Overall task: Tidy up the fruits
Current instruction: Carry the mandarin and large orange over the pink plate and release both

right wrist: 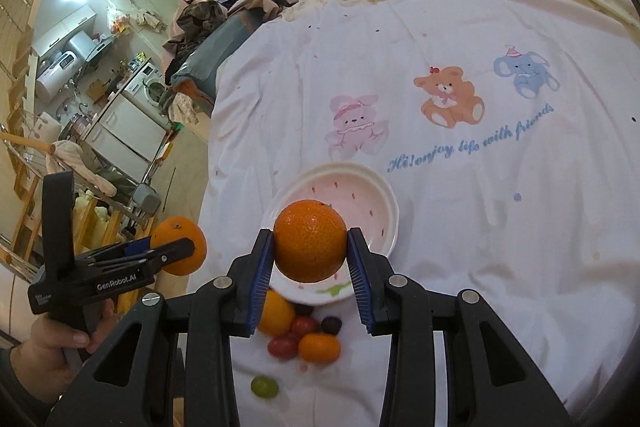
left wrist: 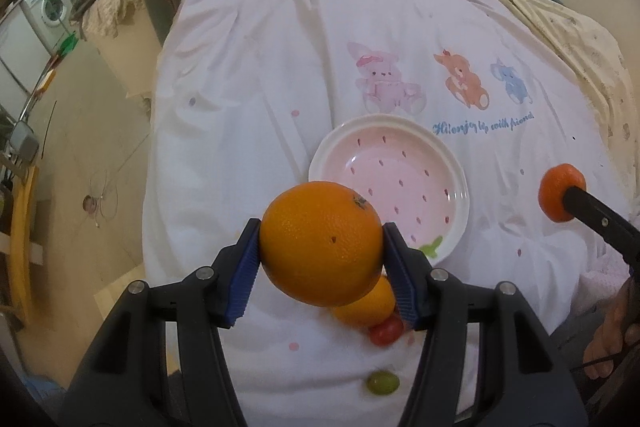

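My left gripper is shut on a large orange and holds it above the bed, just short of the pink plate. My right gripper is shut on a tangerine over the near rim of the same plate; the tangerine also shows in the left wrist view. The left gripper with its orange shows at the left of the right wrist view. Loose fruit lies below: an orange fruit, cherry tomatoes, a small tangerine, a dark grape, a green grape.
The plate lies on a white bedcover printed with cartoon animals. The bed's left edge drops to the floor. Piled clothes sit at the far end. A kitchen area with a washing machine lies beyond.
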